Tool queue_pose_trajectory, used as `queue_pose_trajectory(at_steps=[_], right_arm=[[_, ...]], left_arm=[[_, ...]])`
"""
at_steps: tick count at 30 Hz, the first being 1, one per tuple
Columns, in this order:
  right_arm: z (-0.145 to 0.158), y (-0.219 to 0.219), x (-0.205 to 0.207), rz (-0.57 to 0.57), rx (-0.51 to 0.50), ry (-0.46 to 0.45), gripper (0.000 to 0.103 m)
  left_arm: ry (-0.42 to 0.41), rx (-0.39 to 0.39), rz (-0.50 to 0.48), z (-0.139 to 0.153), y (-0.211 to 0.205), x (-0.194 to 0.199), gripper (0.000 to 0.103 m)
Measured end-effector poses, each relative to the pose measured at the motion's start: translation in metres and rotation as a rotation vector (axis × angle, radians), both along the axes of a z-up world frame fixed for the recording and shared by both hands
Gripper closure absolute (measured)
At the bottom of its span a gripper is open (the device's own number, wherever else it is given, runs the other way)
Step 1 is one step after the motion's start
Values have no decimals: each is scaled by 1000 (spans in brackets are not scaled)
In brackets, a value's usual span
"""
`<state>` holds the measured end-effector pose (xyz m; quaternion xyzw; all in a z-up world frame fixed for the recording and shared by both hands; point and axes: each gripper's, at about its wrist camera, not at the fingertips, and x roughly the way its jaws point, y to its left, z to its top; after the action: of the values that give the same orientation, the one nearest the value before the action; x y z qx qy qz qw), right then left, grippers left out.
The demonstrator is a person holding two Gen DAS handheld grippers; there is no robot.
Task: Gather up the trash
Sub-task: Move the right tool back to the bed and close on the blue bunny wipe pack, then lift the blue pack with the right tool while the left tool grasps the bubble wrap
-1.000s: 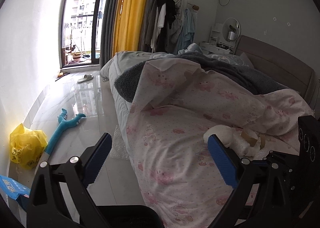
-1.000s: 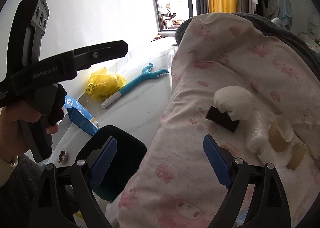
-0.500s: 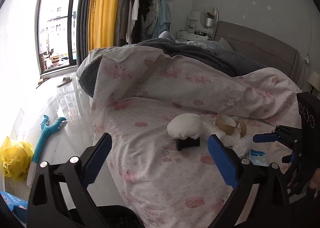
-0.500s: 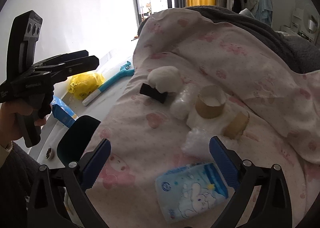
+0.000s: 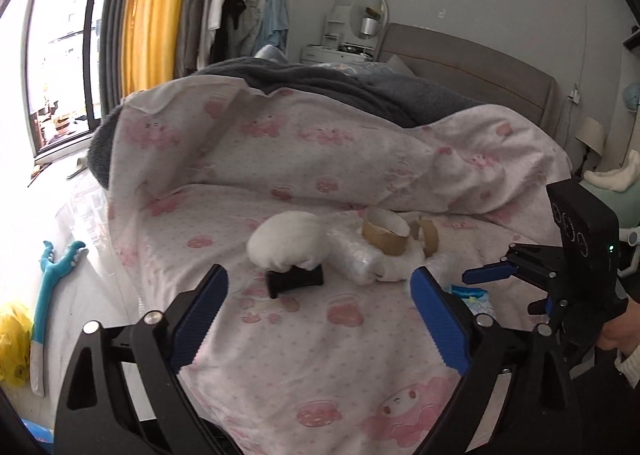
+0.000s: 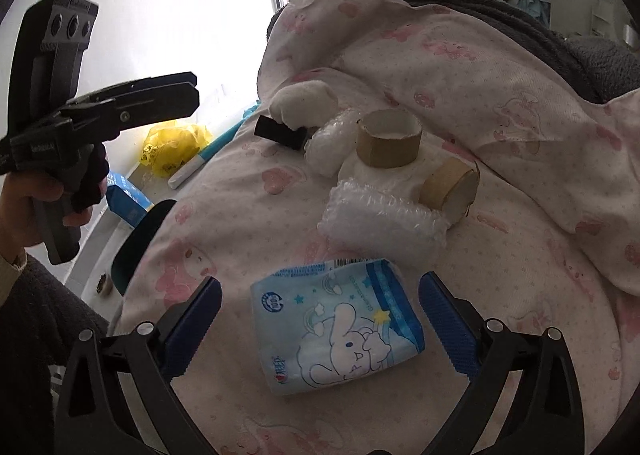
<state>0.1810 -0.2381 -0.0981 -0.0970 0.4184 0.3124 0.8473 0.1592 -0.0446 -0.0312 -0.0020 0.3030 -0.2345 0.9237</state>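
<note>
Floor, far left of the left wrist view: a yellow bag is slumping against the wall, with a blue long-handled tool lying just beside it. In the right wrist view a blue carton and a dark bin are sitting on the floor close to the edge of the bed.

Left gripper: hovering over the pink-patterned quilt, its jaws standing apart but closing a little, with nothing between them. A hand is holding it at the left of the right wrist view.

Trash, all lying together on the quilt ahead of both grippers:
- a black cylinder, tucked under the front of a white fluffy lump;
- a roll of bubble wrap, leaning against that lump;
- a wide cardboard ring, standing upright on a white wad;
- a second sheet of bubble wrap, lying nearer the camera;
- a smaller cardboard ring, lying tipped on its side, touching that sheet;
- a blue tissue pack with a rabbit print, lying flat, nearest of all.

Right gripper: jaws gaping wide, hanging just above the tissue pack, which is showing between the pads without being touched.

Behind the trash the quilt is rising in a folded ridge, and a grey blanket is lying over it.
</note>
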Motion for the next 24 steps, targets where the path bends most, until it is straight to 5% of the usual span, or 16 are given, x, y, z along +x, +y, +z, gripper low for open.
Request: queue_pose_trajectory(at_steps=[16,20,24], right_arm=[[-16,-21,4,5,58,90,4],[-13,-27,2,6,56,70,27],[-9,-35,0,10,65,72,28]], left_arm=[[65,-9,-128,-17,-47,8,23],[80,-19,-146,-21,-58,10,23],[87,-22,-167,-23,-70,11,23]])
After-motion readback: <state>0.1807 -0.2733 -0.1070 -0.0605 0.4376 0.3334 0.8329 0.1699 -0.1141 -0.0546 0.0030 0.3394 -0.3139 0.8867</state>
